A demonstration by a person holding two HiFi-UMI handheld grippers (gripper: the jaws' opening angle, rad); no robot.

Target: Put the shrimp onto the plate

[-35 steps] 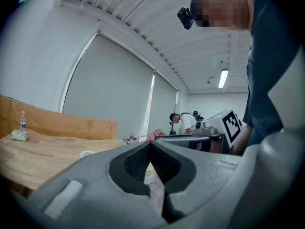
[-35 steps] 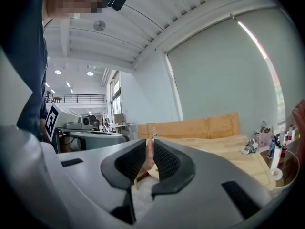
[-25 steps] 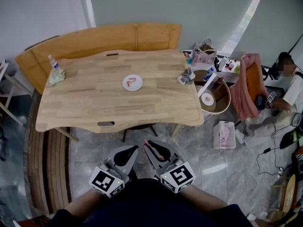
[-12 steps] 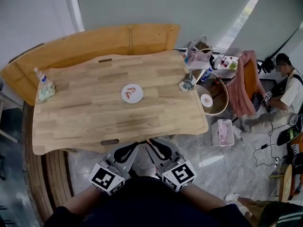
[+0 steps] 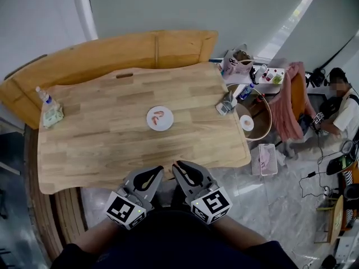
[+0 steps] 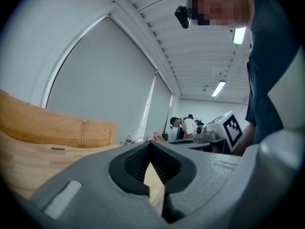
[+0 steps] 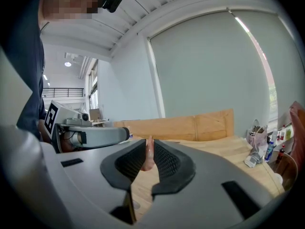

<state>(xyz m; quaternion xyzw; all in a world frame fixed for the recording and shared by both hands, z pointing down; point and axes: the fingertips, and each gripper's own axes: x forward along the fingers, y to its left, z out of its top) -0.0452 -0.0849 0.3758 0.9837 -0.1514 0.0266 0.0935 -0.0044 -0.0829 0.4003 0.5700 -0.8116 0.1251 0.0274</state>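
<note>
pinching a shrimp (image 7: pixel 147 157) in the right tongs (image 7: pixel 148 141) at the counter's (image 5: pixel 101 144) near edge; holding the left tongs (image 6: pixel 150 144) pressed together, empty; facing a plate (image 5: pixel 152 125) at mid-counter, carrying a second shrimp (image 5: pixel 160 114).

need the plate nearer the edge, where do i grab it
Pinch the plate by its near rim, coming in low from your side of the table. It lies flat, so only the thin lip gives a hold, and the shrimp on it sits toward the middle, clear of that rim.
</note>
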